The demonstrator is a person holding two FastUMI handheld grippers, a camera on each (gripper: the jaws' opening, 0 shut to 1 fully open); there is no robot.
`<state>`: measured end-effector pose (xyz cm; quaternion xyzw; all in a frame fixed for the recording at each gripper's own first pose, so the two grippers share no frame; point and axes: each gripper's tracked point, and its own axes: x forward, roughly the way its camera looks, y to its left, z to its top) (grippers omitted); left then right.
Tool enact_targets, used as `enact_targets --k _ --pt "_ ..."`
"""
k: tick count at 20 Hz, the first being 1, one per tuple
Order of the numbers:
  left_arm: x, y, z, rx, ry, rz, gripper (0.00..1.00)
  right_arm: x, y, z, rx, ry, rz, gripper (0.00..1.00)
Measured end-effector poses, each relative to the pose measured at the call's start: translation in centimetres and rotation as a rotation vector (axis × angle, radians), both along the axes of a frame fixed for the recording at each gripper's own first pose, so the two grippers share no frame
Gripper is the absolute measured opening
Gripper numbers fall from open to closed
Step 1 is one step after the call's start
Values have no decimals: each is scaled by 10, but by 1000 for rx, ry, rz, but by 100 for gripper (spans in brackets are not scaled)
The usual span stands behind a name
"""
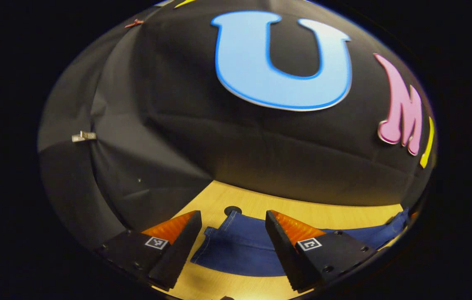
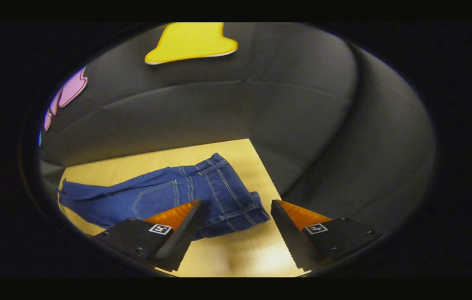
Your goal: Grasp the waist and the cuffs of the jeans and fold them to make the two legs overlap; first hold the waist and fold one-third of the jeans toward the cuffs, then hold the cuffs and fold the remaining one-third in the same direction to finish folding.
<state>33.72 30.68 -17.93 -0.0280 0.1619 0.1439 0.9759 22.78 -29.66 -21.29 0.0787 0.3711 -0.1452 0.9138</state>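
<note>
Jeans [image 2: 186, 193] lie flat and unfolded on the wooden surface [image 2: 236, 254], long axis running side to side across it. Waist end sits toward the right gripper [image 2: 236, 227]; cuffs [image 1: 221, 233] sit toward the left gripper [image 1: 232, 237]. In the right gripper view the waistband [image 2: 240, 208] lies just ahead of the jaws and a little to their left, pockets up, legs trailing off leftward. In the left gripper view a cuff edge lies straight ahead between the fingers, with the leg stretching away to the right. Both pairs of jaws stand wide, holding nothing, and hover above the cloth, not touching it. Each gripper is nearest its own end, so no crossing looks needed. Judging by the lay, the first fold has not begun: legs appear side by side, not yet overlapped, though their spread is hard to read. The surface's right edge runs close past the waist; the booth wall stands behind. A dark round hole [image 1: 232, 210] in the surface lies just beyond the cuff. Bare surface on the near side gives room to descend.
</note>
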Motion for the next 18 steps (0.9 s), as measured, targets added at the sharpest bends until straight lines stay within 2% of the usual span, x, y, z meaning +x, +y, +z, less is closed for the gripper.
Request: enact_targets --k 1,2,3,6,12,16,18 --pt "-6 -10 6 16 -17 -7 96 -3 -6 0 25 -42 -56 99" --pt "-11 -16 11 13 -43 -5 96 -4 -16 0 45 -85 -122 96" --pt "-18 -22 13 -7 -63 -14 96 -5 -24 0 60 -123 -172 100" --pt "-32 -47 24 -79 -103 -45 96 -6 -22 -23 115 -154 -238 98" --pt "-40 -84 20 -125 -107 -102 97 -7 -12 -48 45 -133 -177 98" --pt "-43 -106 20 -166 -100 -157 97 -11 -12 -56 95 -116 -197 98" --pt "-44 -115 19 -167 -93 -186 97 -5 -10 -62 81 -132 -183 98"
